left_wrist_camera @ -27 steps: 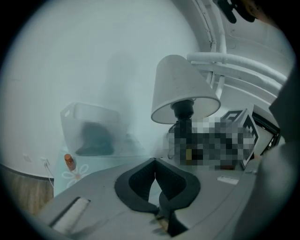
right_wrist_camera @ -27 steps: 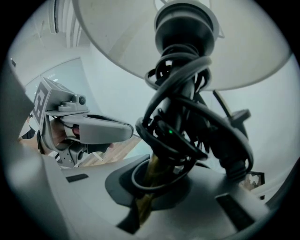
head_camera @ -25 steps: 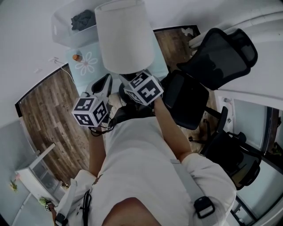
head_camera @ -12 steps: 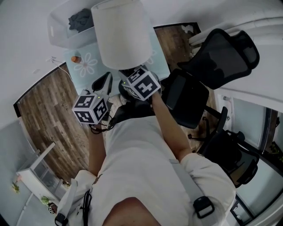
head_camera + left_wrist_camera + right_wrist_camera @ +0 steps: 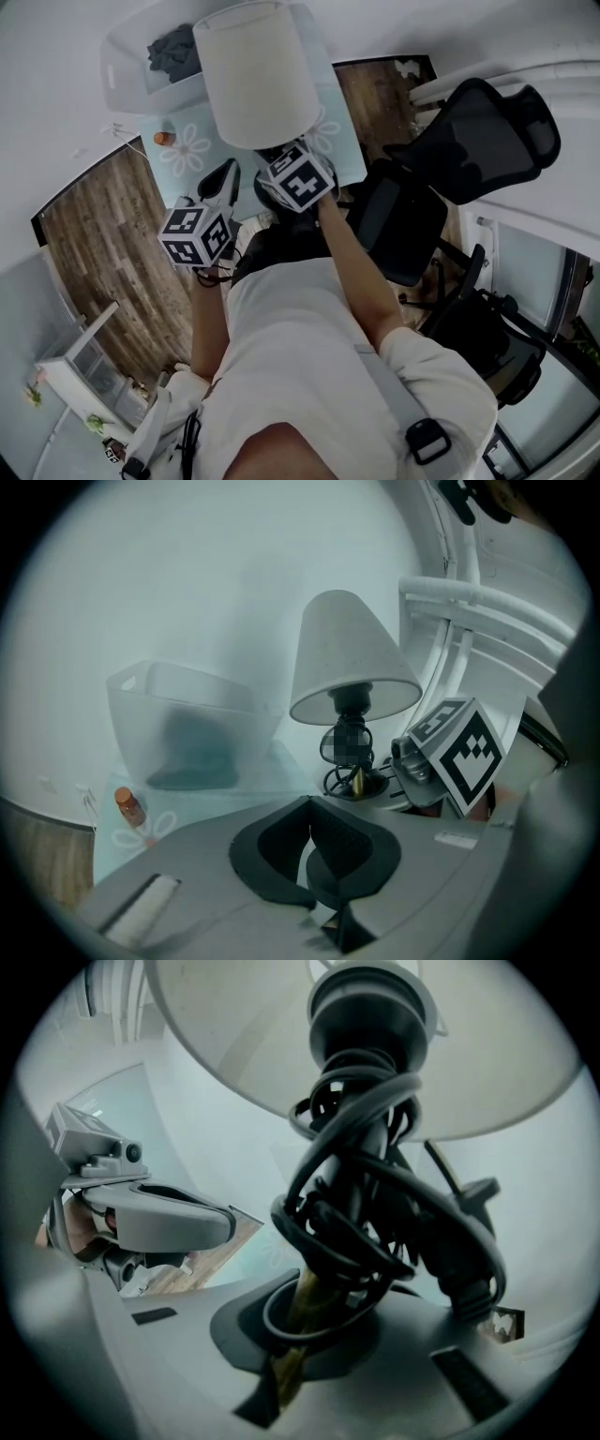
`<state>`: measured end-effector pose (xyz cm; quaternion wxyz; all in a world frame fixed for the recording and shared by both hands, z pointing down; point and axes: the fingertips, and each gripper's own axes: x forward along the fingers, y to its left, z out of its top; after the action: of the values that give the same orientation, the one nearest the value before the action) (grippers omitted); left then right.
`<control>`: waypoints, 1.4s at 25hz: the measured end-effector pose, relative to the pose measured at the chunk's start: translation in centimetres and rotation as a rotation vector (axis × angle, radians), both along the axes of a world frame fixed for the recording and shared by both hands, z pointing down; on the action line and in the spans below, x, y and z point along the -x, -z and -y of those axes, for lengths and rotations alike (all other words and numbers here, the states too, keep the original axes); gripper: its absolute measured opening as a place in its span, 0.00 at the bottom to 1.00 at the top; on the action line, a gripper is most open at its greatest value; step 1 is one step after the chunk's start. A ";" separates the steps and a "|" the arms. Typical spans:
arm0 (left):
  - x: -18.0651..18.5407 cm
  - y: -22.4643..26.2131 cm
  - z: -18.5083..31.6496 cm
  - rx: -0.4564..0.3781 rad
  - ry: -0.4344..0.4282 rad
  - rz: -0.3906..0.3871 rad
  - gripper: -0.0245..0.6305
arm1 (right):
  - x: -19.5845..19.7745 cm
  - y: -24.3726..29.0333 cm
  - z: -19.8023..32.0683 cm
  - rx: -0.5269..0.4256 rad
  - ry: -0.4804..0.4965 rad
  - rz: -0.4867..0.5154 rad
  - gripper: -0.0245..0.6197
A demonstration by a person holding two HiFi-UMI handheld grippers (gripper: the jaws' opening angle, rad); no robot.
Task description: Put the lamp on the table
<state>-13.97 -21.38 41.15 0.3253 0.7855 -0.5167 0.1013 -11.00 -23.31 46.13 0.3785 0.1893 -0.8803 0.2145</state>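
Lamp [image 5: 258, 75] now further over pale table [image 5: 192, 141] than second ago, upright, still airborne. Right gripper [image 5: 274, 161] clenched round brass stem [image 5: 302, 1312], cord wound above. Left gripper [image 5: 221, 184] pinched together, empty, just beside. Set-down looks close, not yet done

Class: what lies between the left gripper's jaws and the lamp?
Nothing; the left gripper view shows only bare tabletop between the left gripper and the lamp.
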 end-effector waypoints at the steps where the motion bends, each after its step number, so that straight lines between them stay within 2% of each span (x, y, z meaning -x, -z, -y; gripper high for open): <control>1: 0.0 -0.3 0.3 0.003 0.002 -0.001 0.04 | 0.0 -0.2 0.4 -0.001 -0.003 0.000 0.05; 13: 0.0 -4.5 3.4 0.022 0.012 0.008 0.04 | 0.0 -4.2 4.1 -0.023 -0.037 -0.007 0.04; 35: 0.7 -9.4 6.6 0.000 0.031 -0.002 0.04 | 1.2 -9.2 8.7 -0.148 -0.096 0.037 0.05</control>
<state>-14.72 -28.02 50.59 0.3274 0.7775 -0.5284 0.0958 -12.21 -32.02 55.37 0.3364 0.2545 -0.8905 0.1704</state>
